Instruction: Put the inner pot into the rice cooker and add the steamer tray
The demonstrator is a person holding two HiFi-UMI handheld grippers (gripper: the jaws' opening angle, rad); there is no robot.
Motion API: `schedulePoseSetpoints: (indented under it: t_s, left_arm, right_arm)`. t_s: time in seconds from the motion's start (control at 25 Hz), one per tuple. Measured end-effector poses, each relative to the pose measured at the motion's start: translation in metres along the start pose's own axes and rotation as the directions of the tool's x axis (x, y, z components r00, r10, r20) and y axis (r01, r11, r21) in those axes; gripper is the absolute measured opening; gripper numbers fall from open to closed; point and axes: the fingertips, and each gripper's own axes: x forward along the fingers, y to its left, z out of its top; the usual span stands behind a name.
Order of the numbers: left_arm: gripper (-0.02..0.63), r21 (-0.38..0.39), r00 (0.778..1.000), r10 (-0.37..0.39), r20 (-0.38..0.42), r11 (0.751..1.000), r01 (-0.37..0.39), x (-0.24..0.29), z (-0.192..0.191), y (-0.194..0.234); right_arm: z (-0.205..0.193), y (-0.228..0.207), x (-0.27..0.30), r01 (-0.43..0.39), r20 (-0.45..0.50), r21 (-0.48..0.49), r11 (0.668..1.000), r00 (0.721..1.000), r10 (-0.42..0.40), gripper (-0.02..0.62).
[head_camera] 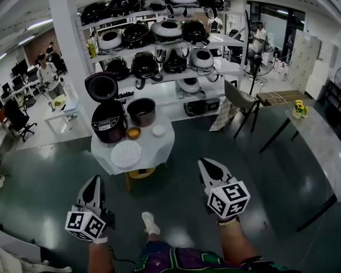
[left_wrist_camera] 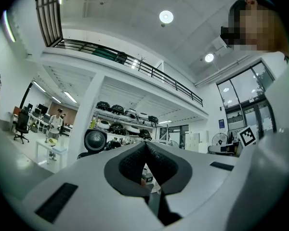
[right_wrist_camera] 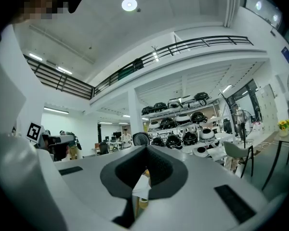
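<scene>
On the small round desk (head_camera: 161, 148) ahead, the rice cooker (head_camera: 109, 123) stands with its lid up. The inner pot (head_camera: 141, 111) sits just beside it on the right, outside the cooker. The white steamer tray (head_camera: 126, 154) lies flat in front of both, near the desk's front edge. Well short of the desk, the left tongs (head_camera: 95, 181) and right tongs (head_camera: 207, 164) are held level, all 4 jaws pressed together and gripping nothing.
</scene>
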Motion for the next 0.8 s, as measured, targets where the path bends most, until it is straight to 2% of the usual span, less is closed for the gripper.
schedulePoseSetpoints:
  t_s: [0.4, 0.56, 0.8]
  left_arm:
    - [0.021, -0.009, 1.000, 0.010, -0.011, 1.000, -0.011, -0.006, -0.006, 0.011]
    - [0.021, -0.014, 1.000, 0.023, -0.011, 1.000, -0.023, -0.007, -0.010, 0.023]
    - [0.021, -0.017, 0.999, 0.039, -0.018, 0.999, -0.039, 0.001, -0.011, 0.035]
  right_arm:
    - [0.001, 0.009, 0.009, -0.005, 0.005, -0.011, 1.000, 1.000, 0.005, 0.005]
    - [-0.003, 0.011, 0.014, -0.045, 0.002, 0.011, 0.999, 0.999, 0.045, 0.005]
    - [-0.006, -0.004, 0.023, -0.027, 0.003, 0.063, 0.998, 1.000, 0.027, 0.005]
